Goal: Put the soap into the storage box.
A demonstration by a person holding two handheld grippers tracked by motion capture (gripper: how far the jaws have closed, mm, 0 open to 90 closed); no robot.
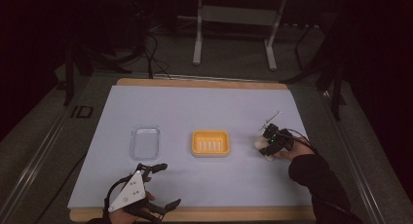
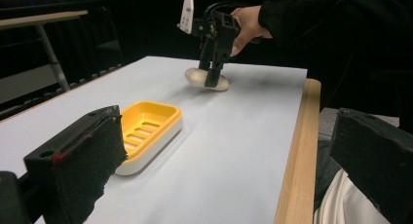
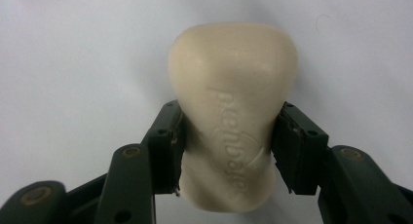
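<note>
A cream bar of soap (image 3: 234,87) lies on the pale mat, at the right in the high view (image 1: 258,145). My right gripper (image 3: 229,148) points down over it, shut on the soap; both pads (image 3: 168,146) press its narrow waist. The left gripper view shows that gripper (image 2: 213,74) standing upright on the soap (image 2: 195,78), a hand on top of it. A yellow soap dish (image 1: 196,142) with a white base and slotted floor sits at the mat's middle, empty (image 2: 160,108). My left gripper (image 1: 169,185) rests at the front left, open, nothing between its jaws (image 2: 226,160).
A clear plastic tray (image 1: 144,142) lies left of the dish. The mat (image 1: 204,102) covers a wooden board whose front edge (image 1: 234,213) shows. Beyond the table stand dark floor, cables and a white frame's legs (image 1: 197,44).
</note>
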